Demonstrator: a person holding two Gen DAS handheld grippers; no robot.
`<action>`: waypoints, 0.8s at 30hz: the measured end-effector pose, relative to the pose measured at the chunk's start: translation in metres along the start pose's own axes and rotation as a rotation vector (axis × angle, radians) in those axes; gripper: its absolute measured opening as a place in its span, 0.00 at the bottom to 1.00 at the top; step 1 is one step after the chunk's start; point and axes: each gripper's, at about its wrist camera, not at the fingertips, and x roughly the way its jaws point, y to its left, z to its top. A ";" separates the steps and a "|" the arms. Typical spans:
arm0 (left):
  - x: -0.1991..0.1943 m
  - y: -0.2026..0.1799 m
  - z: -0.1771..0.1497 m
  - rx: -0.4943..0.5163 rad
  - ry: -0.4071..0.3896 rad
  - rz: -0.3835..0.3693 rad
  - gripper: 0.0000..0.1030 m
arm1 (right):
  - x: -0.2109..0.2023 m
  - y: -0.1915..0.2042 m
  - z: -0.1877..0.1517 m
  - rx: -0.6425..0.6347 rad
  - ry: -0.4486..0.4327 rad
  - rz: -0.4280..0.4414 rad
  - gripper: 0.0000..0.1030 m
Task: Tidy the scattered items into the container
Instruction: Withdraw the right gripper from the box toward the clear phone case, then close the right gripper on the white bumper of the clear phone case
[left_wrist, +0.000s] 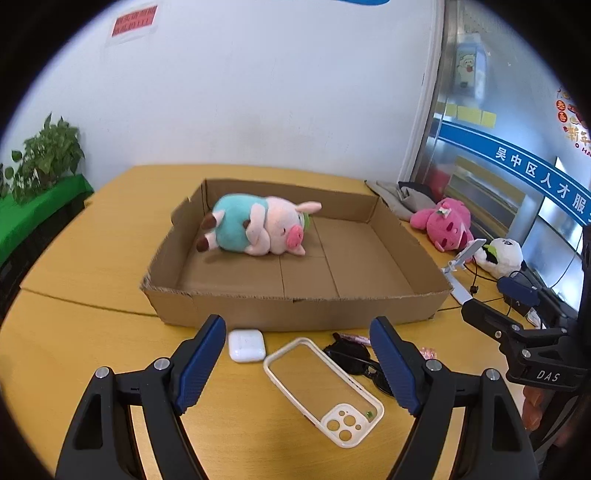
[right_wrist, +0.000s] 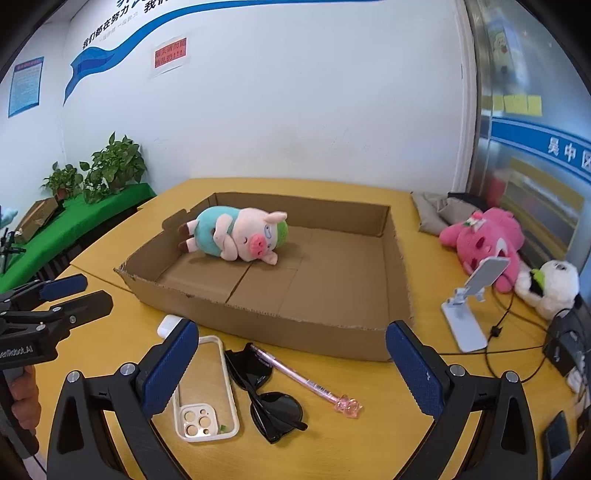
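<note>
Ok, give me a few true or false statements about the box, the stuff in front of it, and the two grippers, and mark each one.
1. The pig plush lies inside the cardboard box. True.
2. The phone case is in the box. False: it lies on the table in front of the box.
3. The left gripper is open and holds nothing. True.
4. The right gripper is shut on the pen. False: its fingers are apart and the pen lies on the table.
5. The sunglasses lie beside the phone case. True.
</note>
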 end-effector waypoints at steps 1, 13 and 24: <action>0.008 0.000 -0.003 -0.012 0.029 -0.010 0.78 | 0.005 -0.005 -0.006 0.007 0.014 0.024 1.00; 0.100 0.014 -0.037 -0.148 0.312 0.020 0.76 | 0.065 -0.009 -0.078 0.051 0.259 0.273 0.91; 0.117 0.038 -0.046 -0.170 0.352 -0.010 0.35 | 0.089 0.036 -0.099 0.002 0.338 0.241 0.55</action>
